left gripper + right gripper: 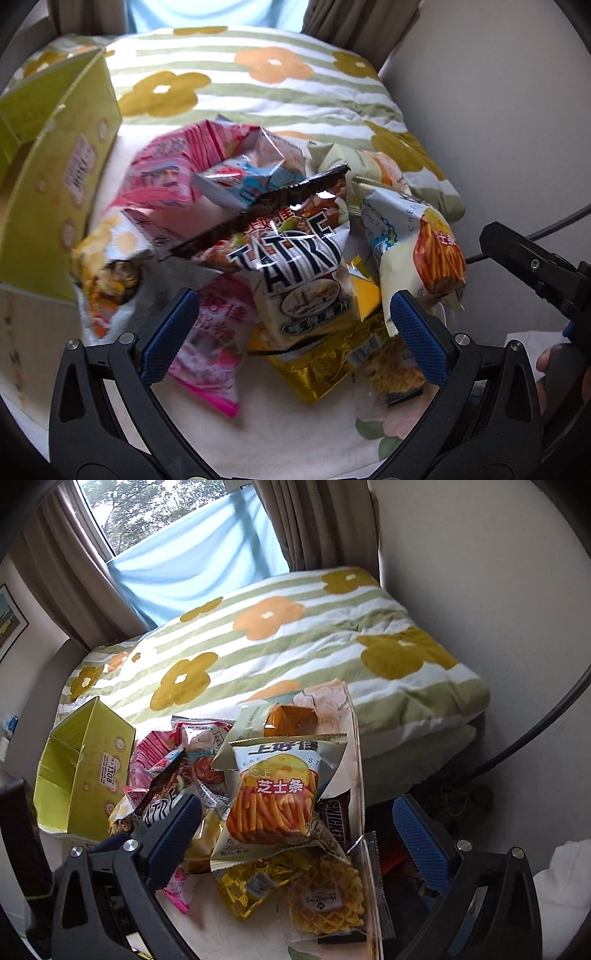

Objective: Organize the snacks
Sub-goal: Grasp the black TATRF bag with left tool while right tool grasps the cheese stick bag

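Both grippers are hovering with jaws spread wide, gripping nothing. The left gripper [291, 325] is hanging nearer the snack pile, the dark potato chip bag [295, 254] lying straight ahead between its fingers, long axis running away from it. The green box [70, 177] is sitting open, left of the pile.

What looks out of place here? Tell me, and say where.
The snacks are heaped in a loose pile, not sorted. The yellow-green box beside them sits open with nothing visible inside. The waffle packet lies at the table's right edge and seems to overhang it, so it could slip off. Both claws hang open, holding nothing.
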A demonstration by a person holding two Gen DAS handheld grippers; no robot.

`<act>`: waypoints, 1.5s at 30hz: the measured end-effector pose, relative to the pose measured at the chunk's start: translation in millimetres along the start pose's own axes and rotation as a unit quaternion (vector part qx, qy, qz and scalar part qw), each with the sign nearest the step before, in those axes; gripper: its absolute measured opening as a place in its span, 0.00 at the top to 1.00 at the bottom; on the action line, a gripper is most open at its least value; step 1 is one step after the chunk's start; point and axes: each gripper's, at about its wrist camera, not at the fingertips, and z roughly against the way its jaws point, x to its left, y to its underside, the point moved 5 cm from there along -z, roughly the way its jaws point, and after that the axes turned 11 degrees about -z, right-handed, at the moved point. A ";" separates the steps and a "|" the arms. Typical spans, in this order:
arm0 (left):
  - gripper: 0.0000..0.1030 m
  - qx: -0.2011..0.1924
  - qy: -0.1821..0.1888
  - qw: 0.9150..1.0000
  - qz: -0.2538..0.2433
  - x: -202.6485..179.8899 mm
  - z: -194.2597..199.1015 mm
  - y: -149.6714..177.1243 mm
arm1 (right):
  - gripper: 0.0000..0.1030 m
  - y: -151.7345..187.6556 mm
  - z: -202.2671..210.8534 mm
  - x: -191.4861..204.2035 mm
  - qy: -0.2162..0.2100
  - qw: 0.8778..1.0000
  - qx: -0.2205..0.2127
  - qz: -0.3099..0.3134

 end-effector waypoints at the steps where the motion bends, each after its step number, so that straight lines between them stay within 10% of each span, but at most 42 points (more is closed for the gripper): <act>1: 0.01 0.005 0.000 1.000 0.003 -0.4 -6.2 -1.6 | 0.00 -1.0 -4.5 -0.8 -0.002 1.000 0.005 -0.004; 19: 0.44 0.038 0.030 0.999 0.013 7.1 -49.9 -8.3 | 0.00 1.9 -63.8 1.1 0.009 0.997 0.072 -0.020; 31: 0.46 0.013 0.013 1.000 -0.014 10.5 -29.2 -13.2 | 0.00 7.5 -73.3 7.9 0.013 0.997 0.077 -0.020; 39: 0.46 0.002 0.004 1.000 -0.027 8.8 -16.3 -9.0 | 0.48 16.2 -83.5 9.2 0.022 0.995 0.097 -0.016; 45: 0.46 -0.010 -0.001 1.000 -0.028 8.8 -5.9 -10.9 | 0.50 17.9 -68.4 8.7 0.017 0.997 0.078 -0.008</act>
